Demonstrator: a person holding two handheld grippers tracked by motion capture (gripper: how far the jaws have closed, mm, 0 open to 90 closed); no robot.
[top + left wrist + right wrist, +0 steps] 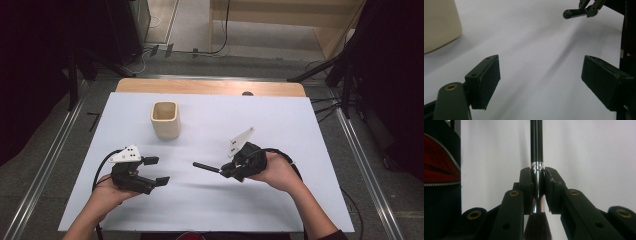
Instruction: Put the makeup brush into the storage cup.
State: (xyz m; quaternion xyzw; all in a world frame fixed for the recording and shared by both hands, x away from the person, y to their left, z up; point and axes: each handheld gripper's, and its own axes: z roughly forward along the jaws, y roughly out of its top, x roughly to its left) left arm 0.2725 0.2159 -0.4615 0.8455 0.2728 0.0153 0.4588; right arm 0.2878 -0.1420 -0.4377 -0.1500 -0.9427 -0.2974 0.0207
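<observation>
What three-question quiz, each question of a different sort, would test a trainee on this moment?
1. True or false: the right gripper is shut on the metal ferrule of the brush.
2. Multiple choice: the jaws of the left gripper are (a) open with nothing between them, (b) shut on the cup, (c) shut on the brush.
3. Short answer: in the high view, on which side of the white sheet does the cream cup stand, and is it upright?

Key
1. True; the black handle points away from the jaws and the bristles lie toward the gripper's body.
2. a.
3. Far left part, upright, open end up, apart from both grippers.
</observation>
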